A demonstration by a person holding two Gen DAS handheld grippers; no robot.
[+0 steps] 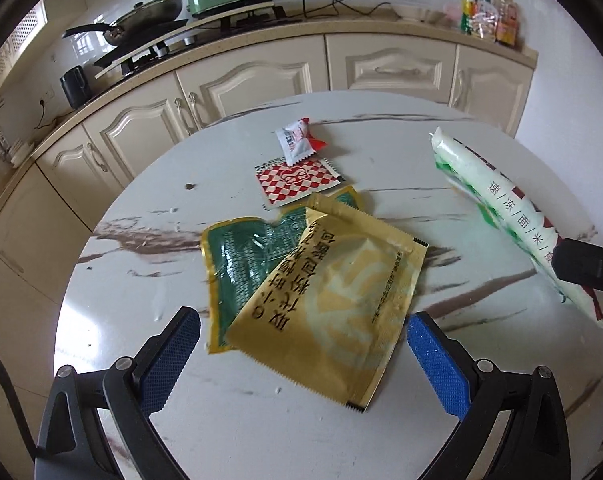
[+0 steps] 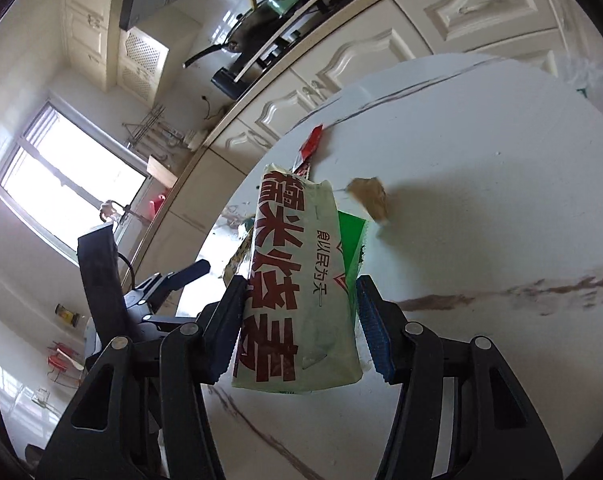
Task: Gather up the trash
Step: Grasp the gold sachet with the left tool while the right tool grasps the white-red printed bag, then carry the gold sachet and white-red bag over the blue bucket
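We hold the white frozen-food bag (image 2: 301, 304) in our right gripper (image 2: 301, 320), whose jaws stand about half closed with both pads pressed against the bag's sides; the bag hangs clear above the marble-patterned table (image 2: 481, 184), its red lettering facing the right wrist camera and its open top pointing toward twelve o'clock. In the left wrist view that same bag (image 1: 509, 216) slants from one o'clock down to four o'clock, and a black part of the right gripper (image 1: 587, 270) shows at three o'clock.

The rest of the trash lies on the table (image 1: 173, 360). The gold packet (image 1: 333, 312) sits at the centre, overlapping the green packet (image 1: 241, 264) at its nine o'clock. At twelve o'clock from these lies the red-and-white checked sachet (image 1: 297, 180), and beyond it, touching its far edge, the small white-and-red sachet (image 1: 299, 140).

Our left gripper (image 1: 303, 360) hovers over the gold packet with its jaws spread wide, the blue pads (image 1: 169, 356) on either side of the packet and not pressing on it.

A brown scrap (image 2: 371, 198) lies on the table at one o'clock from the held bag.
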